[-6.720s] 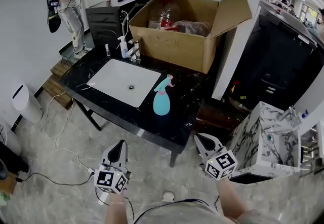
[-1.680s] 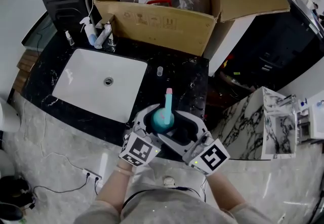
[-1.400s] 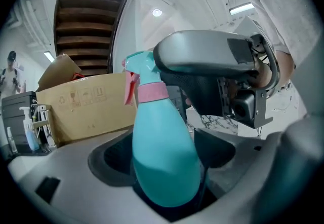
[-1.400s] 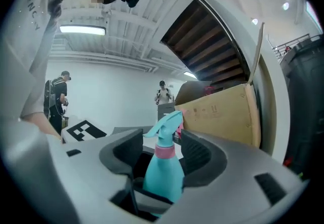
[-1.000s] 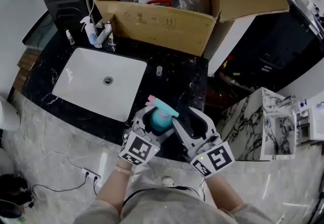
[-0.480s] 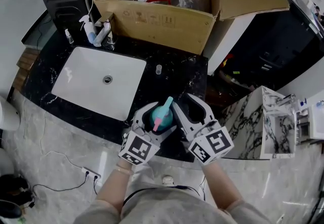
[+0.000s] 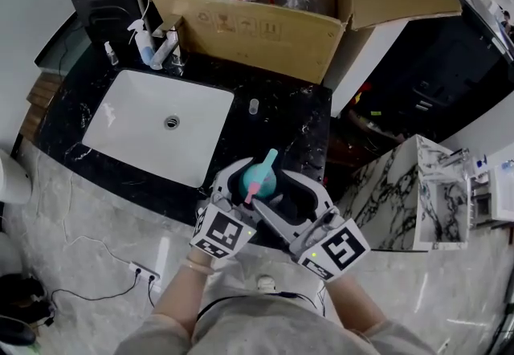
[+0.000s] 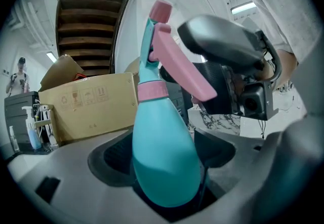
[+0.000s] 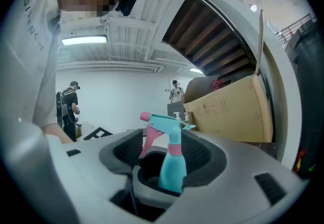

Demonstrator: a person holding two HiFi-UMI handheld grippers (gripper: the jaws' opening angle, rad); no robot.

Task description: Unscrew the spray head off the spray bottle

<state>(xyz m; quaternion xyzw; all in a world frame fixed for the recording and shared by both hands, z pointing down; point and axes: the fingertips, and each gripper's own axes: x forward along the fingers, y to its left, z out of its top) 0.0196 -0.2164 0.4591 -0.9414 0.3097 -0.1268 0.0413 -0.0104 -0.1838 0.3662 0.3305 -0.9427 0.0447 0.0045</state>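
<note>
A teal spray bottle (image 7: 259, 178) with a teal spray head (image 8: 151, 40) and pink trigger (image 8: 182, 68) stands upright over the front edge of the black counter (image 7: 297, 132). My left gripper (image 7: 243, 187) is shut on its round body (image 8: 162, 162), one finger on each side. My right gripper (image 7: 283, 202) sits just right of the bottle. Its jaws have just been opening and now stand wide. In the right gripper view the bottle's neck (image 9: 174, 149) shows between them (image 9: 164, 161), and the pads do not press on it. The nozzle points away from me, the trigger towards me.
A white sink (image 7: 132, 132) is set into the counter on the left, with a small clear cup (image 7: 254, 107) beside it. An open cardboard box (image 7: 257, 28) stands behind, a white pump bottle (image 7: 144, 42) at its left. A marble-patterned cabinet (image 7: 401, 201) is to the right.
The spray head has swung round, its nozzle going from pointing left to pointing away from me. My right gripper has drawn back from the head towards me with its jaws wider. The left gripper stayed put.
</note>
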